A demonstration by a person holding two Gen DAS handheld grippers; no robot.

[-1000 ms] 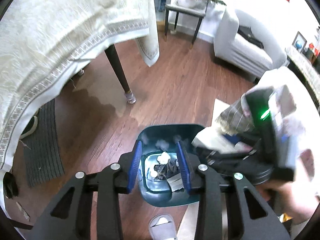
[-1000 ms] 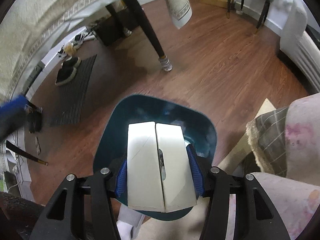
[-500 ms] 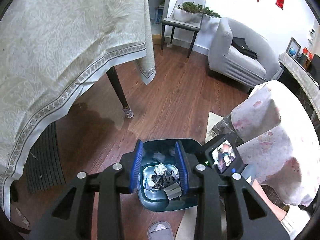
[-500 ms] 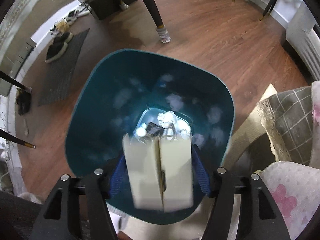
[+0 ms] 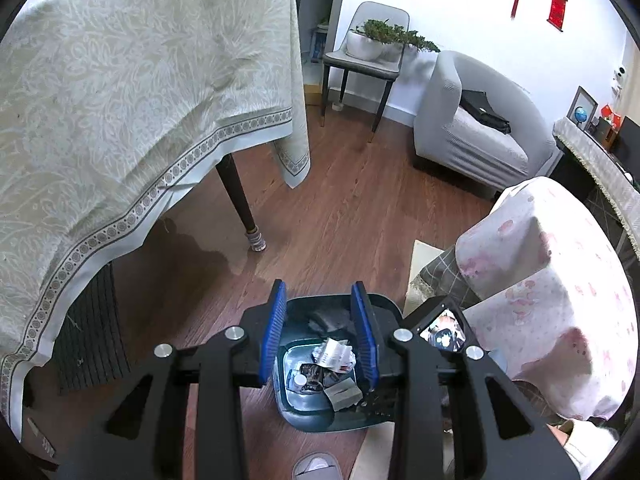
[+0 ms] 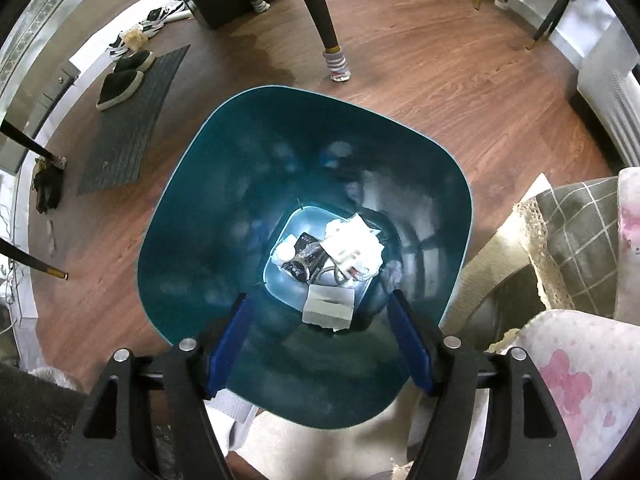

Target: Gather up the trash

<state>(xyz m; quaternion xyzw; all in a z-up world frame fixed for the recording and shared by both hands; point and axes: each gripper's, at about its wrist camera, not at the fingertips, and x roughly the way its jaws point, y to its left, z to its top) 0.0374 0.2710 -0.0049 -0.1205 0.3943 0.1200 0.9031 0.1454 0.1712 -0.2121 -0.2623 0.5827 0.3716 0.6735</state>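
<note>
Your right gripper [image 6: 320, 336] hangs directly over the teal waste bin [image 6: 168, 240] with jaws that have just been opening, now spread and empty, because the white carton [image 6: 329, 305] lies at the bin's bottom beside crumpled paper [image 6: 352, 246]; your left gripper [image 5: 319, 334], above the same bin, has jaws part-spread and empty.

The bin [image 6: 208, 208] stands on the floor [image 6: 440, 72], near the table leg [image 6: 320, 20]. Inside lie a box [image 6: 330, 304], crumpled paper [image 6: 352, 240] beyond it, and wrappers [image 6: 302, 256] to the left.
</note>
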